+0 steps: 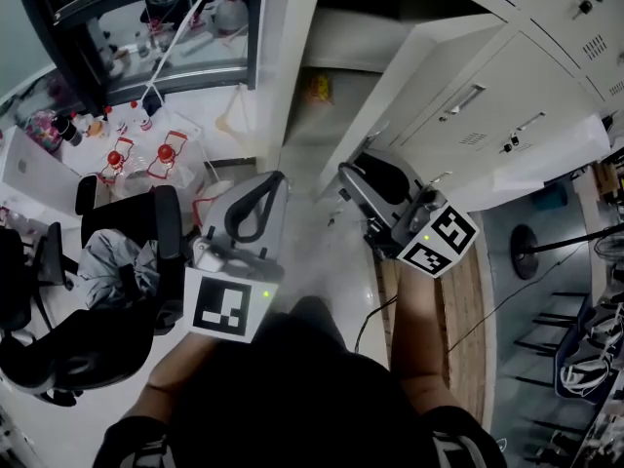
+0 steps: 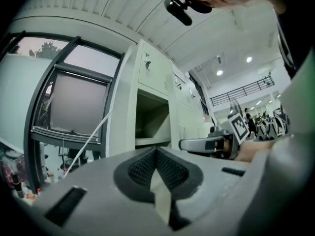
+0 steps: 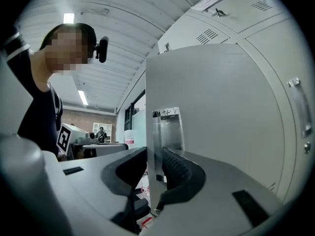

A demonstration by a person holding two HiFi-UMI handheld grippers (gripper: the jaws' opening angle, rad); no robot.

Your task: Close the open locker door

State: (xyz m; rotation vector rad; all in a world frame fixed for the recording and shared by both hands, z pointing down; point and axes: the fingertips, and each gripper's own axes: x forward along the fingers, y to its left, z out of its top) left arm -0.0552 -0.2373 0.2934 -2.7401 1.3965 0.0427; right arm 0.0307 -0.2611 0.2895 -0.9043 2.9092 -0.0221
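Note:
The grey locker door [image 1: 385,100] stands swung out from the open locker compartment [image 1: 341,42]. In the right gripper view the door [image 3: 211,112] fills the right half, and its free edge with the metal latch plate [image 3: 167,132] runs between the jaws. My right gripper [image 3: 152,168] is shut on that edge, one pad on each face. From above, the right gripper [image 1: 349,172] sits at the door's lower edge. My left gripper [image 1: 280,177] hangs to the left, away from the door. Its jaws meet with nothing in them [image 2: 157,154], facing the open compartment [image 2: 150,117].
Closed lockers with handles [image 1: 468,100] stand to the right of the open one. A black office chair [image 1: 107,291] and a table with red-capped bottles [image 1: 146,154] are on the left by a window [image 1: 156,18]. Cables and a stand's base [image 1: 526,252] lie at the right.

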